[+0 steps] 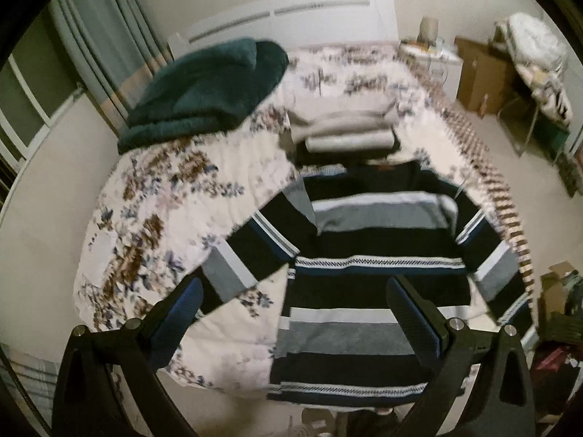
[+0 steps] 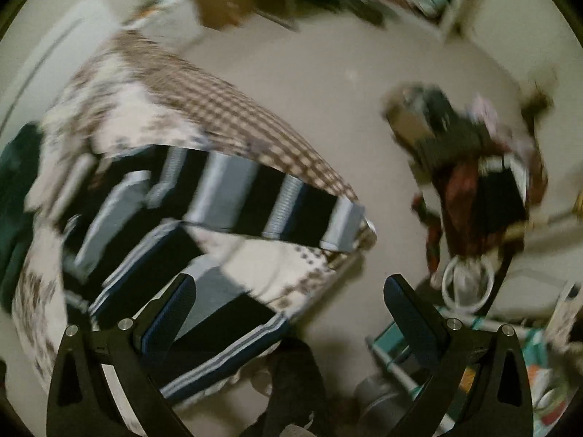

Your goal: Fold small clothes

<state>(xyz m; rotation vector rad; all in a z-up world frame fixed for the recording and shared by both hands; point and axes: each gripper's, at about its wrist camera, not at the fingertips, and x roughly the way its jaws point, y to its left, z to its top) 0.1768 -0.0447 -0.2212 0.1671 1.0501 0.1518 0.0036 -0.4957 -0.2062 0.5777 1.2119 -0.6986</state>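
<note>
A black, grey and white striped sweater (image 1: 371, 262) lies flat on the floral bedspread (image 1: 153, 218), sleeves spread out to both sides, hem toward me. My left gripper (image 1: 295, 295) is open and empty, held above the sweater's lower left part. In the blurred right wrist view the same sweater (image 2: 175, 225) lies at the left, one sleeve (image 2: 291, 207) reaching to the bed's edge. My right gripper (image 2: 289, 293) is open and empty, above the bed's near corner and the floor.
A dark green blanket (image 1: 204, 91) lies at the bed's far left. Folded light clothes (image 1: 342, 127) are stacked beyond the sweater. A heap of clothes (image 2: 481, 182) and a white ring-shaped object (image 2: 466, 284) sit on the beige floor at the right. Cardboard boxes (image 1: 481, 76) stand by the wall.
</note>
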